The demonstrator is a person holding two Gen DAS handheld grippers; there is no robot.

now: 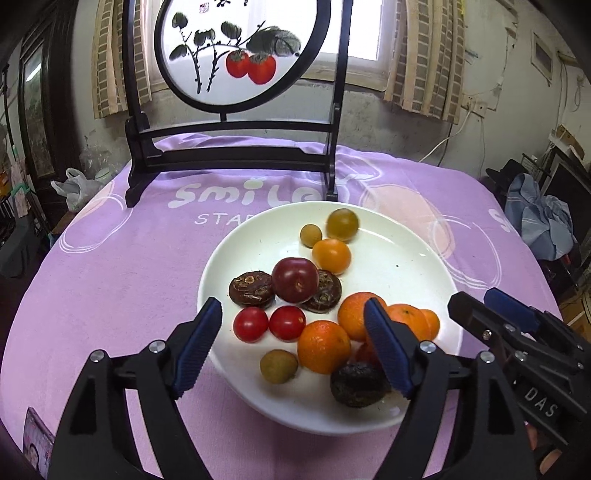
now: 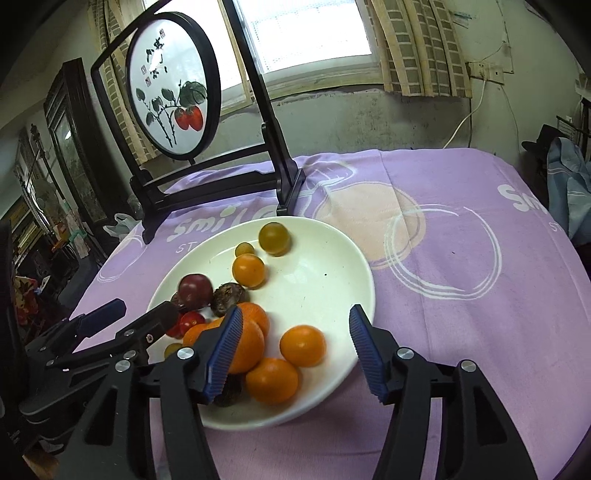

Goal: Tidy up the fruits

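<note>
Worktop point(image 1: 110, 280) wore a purple cloth; curtained window point(image 1: 364, 29) behind the white plate point(image 1: 417, 273). Both tools, left point(image 1: 293, 345) and right point(image 2: 295, 356), spread, pinching nothing.

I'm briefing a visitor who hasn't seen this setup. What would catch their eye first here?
Probably the white plate in the middle of the purple tablecloth, heaped with small fruit: oranges nearest, two red tomatoes beside them. Behind the plate stands a round painted screen showing red fruit. The left gripper and right gripper hover open over the plate's near edge.
</note>
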